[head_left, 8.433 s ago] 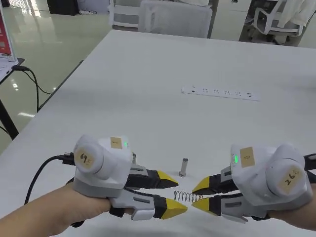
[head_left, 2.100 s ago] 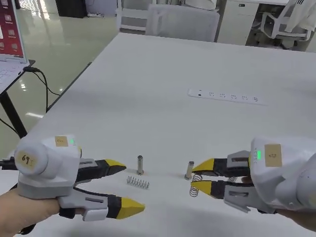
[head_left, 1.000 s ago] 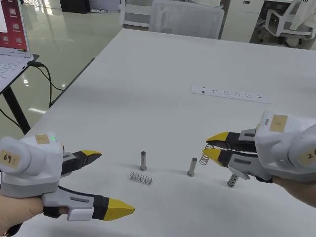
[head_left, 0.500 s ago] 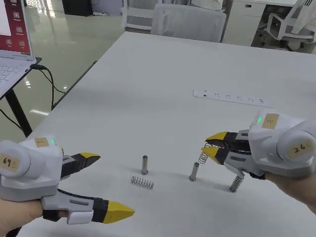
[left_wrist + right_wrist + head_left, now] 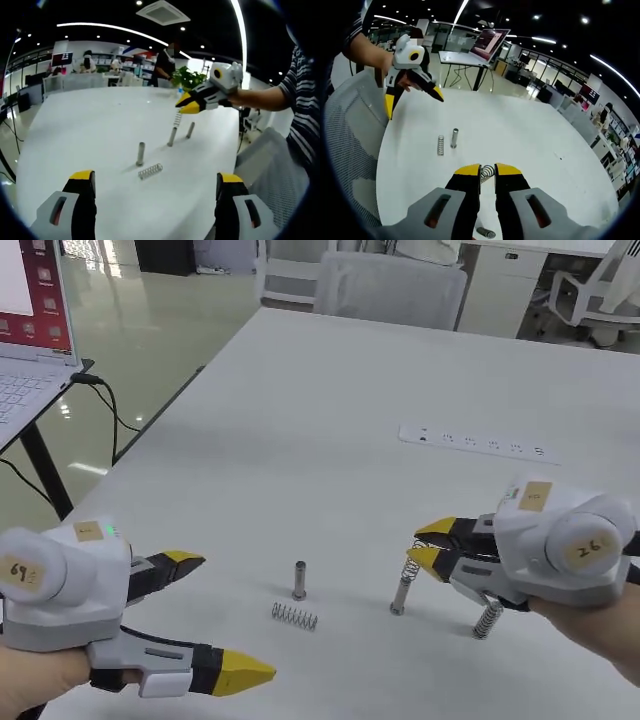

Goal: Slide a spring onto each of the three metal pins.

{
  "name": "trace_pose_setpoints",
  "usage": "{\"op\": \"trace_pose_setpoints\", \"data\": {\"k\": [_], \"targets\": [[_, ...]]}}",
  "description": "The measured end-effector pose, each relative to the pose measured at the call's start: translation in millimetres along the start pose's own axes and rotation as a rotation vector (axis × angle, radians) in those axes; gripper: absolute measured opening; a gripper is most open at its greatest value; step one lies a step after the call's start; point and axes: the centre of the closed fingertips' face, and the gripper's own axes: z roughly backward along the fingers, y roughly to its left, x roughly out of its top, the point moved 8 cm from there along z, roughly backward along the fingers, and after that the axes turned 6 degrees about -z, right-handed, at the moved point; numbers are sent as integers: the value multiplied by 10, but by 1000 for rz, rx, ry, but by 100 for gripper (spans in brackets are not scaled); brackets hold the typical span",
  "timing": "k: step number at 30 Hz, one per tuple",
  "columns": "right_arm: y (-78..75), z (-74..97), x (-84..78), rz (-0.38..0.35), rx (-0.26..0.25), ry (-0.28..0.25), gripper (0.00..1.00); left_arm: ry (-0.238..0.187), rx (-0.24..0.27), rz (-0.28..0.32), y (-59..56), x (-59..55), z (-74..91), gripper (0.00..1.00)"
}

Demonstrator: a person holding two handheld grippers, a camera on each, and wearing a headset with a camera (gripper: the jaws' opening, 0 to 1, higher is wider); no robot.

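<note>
Steel spring [image 5: 411,570] near upright, leaning slightly, top end nipped between right claw [image 5: 428,545] tips, bottom end at middle pin [image 5: 400,597]; left claw [image 5: 230,616] gaping wide.

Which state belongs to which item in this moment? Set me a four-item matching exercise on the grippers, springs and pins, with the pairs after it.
Column A
1. left gripper
2. right gripper
3. loose spring
4. far-right pin

Column B
a. carries a fitted spring around it
b. jaws wide apart, holding nothing
c. lying flat on the table beside the bare pin
d. shut on the held spring at the top of the middle pin

Pairs: 1-b, 2-d, 3-c, 4-a
</note>
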Motion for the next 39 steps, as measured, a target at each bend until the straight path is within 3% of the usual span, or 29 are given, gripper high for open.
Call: {"op": "trace_pose_setpoints", "data": {"k": [24,39], "targets": [[16,-59,-92,-8,9,21,7,9,-8,3,-32,-28,1,97],[78,-239,-273,3,40,82,8,14,-8,7,-61,-56,8,97]]}}
